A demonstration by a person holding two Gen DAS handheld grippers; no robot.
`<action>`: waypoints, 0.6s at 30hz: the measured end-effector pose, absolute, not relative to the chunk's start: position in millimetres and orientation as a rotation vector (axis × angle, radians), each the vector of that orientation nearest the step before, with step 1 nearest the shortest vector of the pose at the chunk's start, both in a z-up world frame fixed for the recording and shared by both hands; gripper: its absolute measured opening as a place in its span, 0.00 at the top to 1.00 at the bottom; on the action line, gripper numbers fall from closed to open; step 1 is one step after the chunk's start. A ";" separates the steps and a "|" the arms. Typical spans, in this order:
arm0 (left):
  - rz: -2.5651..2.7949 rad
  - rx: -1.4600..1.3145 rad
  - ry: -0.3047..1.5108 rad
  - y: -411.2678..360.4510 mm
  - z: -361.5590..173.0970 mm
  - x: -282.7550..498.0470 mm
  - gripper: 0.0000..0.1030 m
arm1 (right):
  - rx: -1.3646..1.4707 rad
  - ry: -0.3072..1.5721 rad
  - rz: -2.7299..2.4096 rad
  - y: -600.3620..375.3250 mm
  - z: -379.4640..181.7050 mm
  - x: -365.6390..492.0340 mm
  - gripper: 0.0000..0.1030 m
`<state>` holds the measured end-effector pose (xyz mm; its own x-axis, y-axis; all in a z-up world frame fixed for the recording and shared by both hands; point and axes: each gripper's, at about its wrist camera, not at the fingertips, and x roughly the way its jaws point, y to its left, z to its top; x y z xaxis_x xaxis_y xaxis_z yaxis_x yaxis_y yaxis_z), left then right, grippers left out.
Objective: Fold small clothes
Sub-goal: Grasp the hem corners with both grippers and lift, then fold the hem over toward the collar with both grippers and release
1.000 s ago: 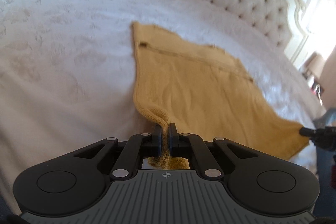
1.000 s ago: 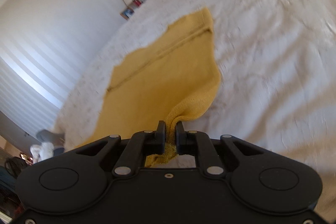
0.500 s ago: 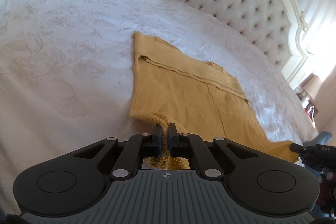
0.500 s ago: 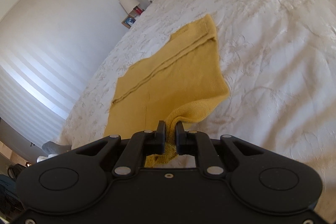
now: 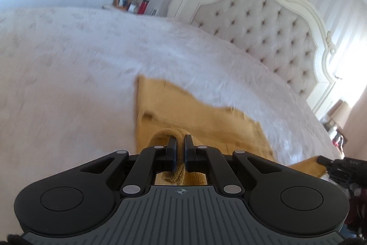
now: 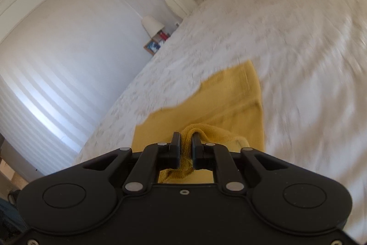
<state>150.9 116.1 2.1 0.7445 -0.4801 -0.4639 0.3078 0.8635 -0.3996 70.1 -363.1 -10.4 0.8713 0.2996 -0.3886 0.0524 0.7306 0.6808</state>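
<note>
Carried forward over the yellow knit garment (image 5: 201, 116) on the bed (image 5: 68, 66); left gripper (image 5: 180, 148) and right gripper (image 6: 185, 146) each clamped on a corner, to fold it.

garment: the mustard-yellow knitted garment (image 5: 195, 116) is being doubled over, its near edge travelling toward its far edge
grippers: both are advancing farther over the bed
</note>
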 end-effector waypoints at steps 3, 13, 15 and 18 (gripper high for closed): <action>-0.436 -0.323 0.559 108.1 8.3 179.3 0.95 | 0.744 0.481 0.127 -372.0 -9.8 103.7 0.83; -0.392 -0.290 0.557 78.6 -3.2 265.7 0.95 | 0.735 0.496 0.049 -384.6 -33.6 217.2 0.83; -0.377 -0.291 0.569 76.4 -9.8 279.4 0.95 | 0.730 0.506 0.023 -386.9 -40.8 232.1 0.83; -0.355 -0.270 0.594 69.6 -20.9 298.9 0.94 | 0.715 0.534 -0.017 -389.4 -52.5 252.0 0.83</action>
<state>298.9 69.6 -20.9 0.7714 -0.3996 -0.4953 0.2464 0.9051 -0.3465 252.0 -389.4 -52.5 0.8667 0.1634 -0.4713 0.1934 0.7609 0.6194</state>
